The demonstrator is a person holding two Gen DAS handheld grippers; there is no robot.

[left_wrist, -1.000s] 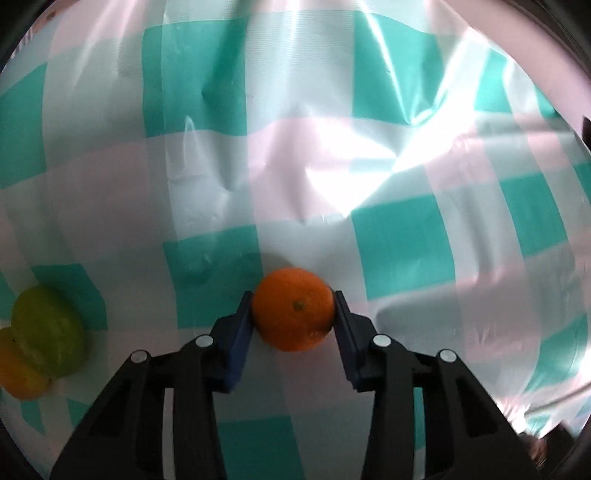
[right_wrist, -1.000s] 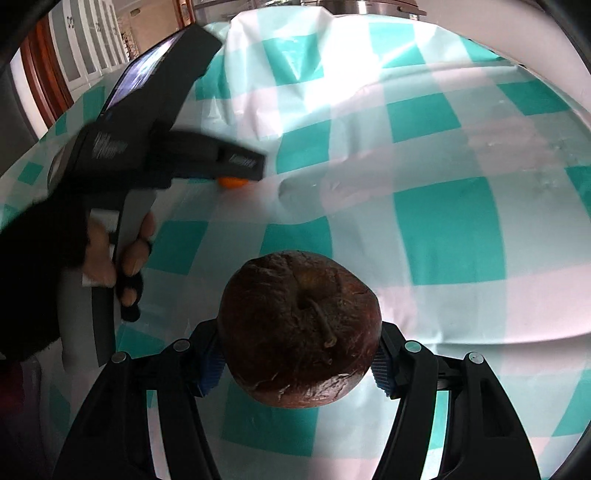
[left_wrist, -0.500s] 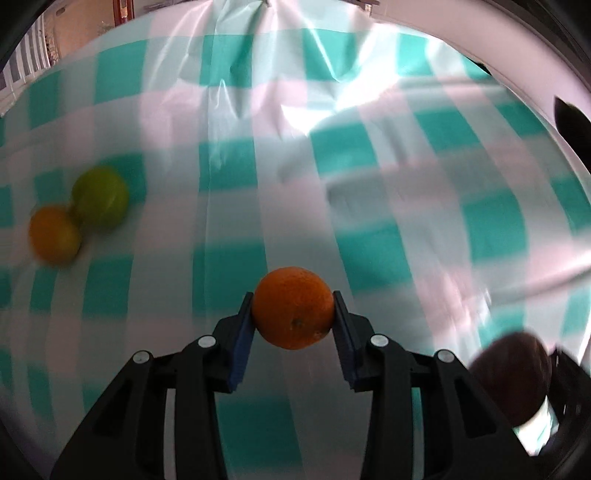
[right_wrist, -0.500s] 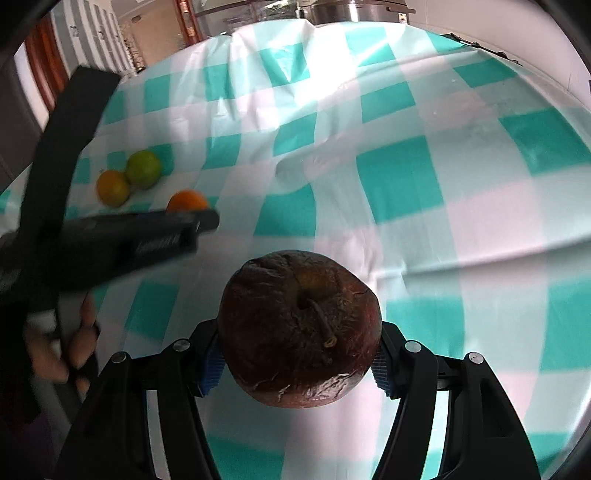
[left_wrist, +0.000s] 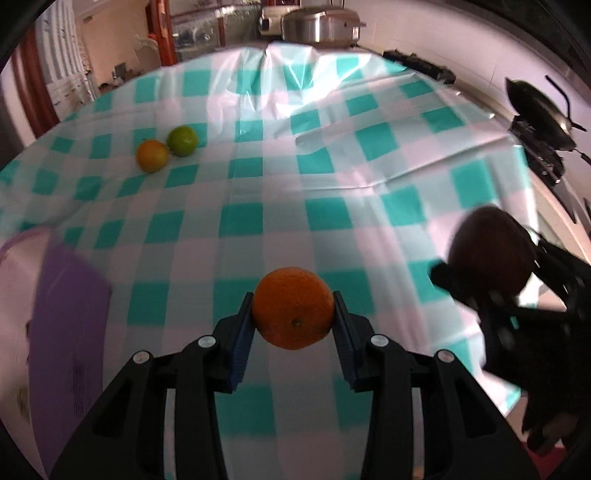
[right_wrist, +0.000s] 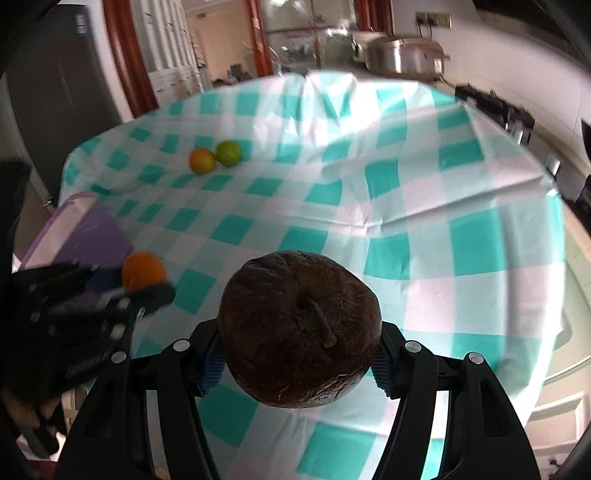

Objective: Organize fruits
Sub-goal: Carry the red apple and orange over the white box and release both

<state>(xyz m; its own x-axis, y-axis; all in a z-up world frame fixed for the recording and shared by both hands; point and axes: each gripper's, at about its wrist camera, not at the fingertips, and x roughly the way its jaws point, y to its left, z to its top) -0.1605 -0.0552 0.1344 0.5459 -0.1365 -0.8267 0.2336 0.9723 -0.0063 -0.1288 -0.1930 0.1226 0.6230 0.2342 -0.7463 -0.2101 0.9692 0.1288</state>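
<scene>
Left tongs (left_wrist: 293, 321) gripping narrowly an orange (left_wrist: 293, 308), right tongs (right_wrist: 297, 360) spreading wider, clamping a dark shrivelled apple (right_wrist: 300, 328), both hanging above the checked surface (left_wrist: 332, 184)

tablecloth (left_wrist: 369, 155): glossy, creased plastic | brown apple (right_wrist: 299, 328): wrinkled, rough | pot (left_wrist: 317, 26): shiny metal

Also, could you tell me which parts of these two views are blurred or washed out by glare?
Left wrist view: right gripper and dark apple smeared, purple bin soft, orange sharp. Right wrist view: left gripper blurred; tablecloth shows pale sheen.
</scene>
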